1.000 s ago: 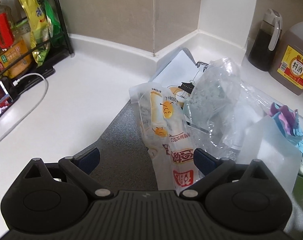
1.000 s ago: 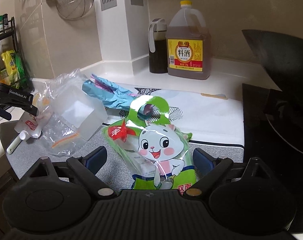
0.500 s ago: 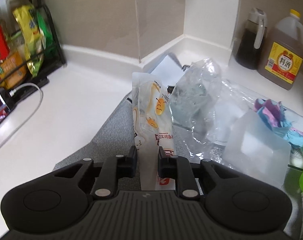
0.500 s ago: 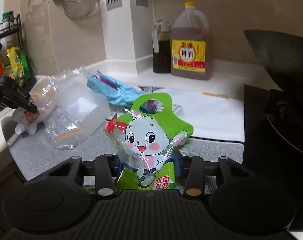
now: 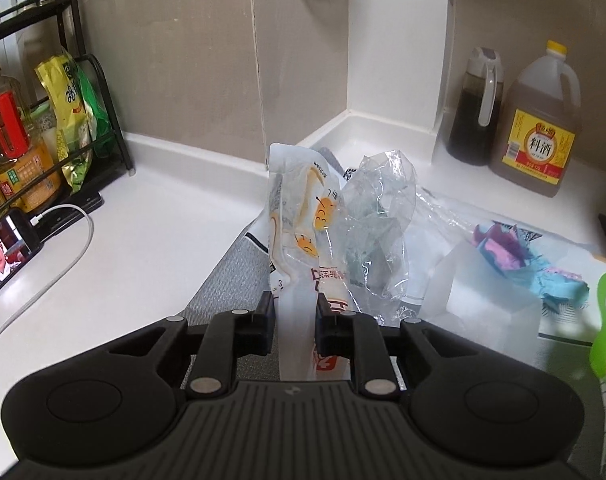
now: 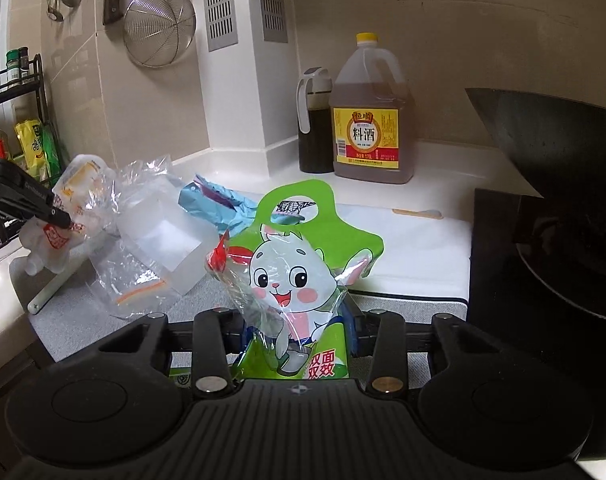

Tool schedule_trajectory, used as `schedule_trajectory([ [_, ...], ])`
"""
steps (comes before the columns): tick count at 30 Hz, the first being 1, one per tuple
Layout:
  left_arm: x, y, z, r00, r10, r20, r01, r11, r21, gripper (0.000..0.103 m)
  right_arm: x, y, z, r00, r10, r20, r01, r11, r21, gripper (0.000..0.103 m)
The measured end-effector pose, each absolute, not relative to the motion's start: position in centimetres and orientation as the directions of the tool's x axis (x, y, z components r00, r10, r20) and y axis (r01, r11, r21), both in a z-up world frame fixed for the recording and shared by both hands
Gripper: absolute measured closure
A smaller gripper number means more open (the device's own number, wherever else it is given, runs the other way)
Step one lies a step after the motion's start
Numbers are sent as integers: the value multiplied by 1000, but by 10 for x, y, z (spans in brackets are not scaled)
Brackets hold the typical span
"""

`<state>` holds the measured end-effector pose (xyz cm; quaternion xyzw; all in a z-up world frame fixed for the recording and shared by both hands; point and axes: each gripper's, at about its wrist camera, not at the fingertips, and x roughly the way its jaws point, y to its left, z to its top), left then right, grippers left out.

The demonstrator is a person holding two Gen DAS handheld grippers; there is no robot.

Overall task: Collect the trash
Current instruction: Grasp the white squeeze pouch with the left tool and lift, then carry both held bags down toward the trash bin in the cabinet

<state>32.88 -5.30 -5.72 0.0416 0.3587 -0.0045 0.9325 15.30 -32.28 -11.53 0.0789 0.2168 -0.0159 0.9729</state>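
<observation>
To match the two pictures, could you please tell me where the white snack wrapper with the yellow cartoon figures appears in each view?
Left wrist view: the white snack wrapper stands at centre, clamped in the left tongs.
Right wrist view: it is at the far left edge, held off the counter.
Shared landmark: the yellow-capped jug by the back wall.

Both grippers are matte black, with ribbed bodies, round discs and silver rivets.

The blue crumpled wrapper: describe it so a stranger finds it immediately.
Start at the big amber jug by the wall and come forward onto the white counter. The blue crumpled wrapper lies behind the frosted box, the only blue-and-pink piece among clear plastics.
</observation>
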Motion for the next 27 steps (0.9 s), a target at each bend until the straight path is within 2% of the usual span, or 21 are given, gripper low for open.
schedule_trajectory([
  [6,319,-49,-39,776,-2,-631,30,999,33,82,149,-323,-113,909,-2,-416,68,987,143,60],
  [13,313,-28,-6,831,33,-555,-49,999,-15,82,146,-322,-110,912,-1,-410,65,988,141,60],
  [20,295,-4,18,867,-22,-497,-37,993,-109,82,142,-321,-107,917,4,-398,61,987,149,60],
  [27,256,-14,14,862,24,-506,-42,999,-25,82,132,-318,-100,928,5,-371,53,988,145,60],
])
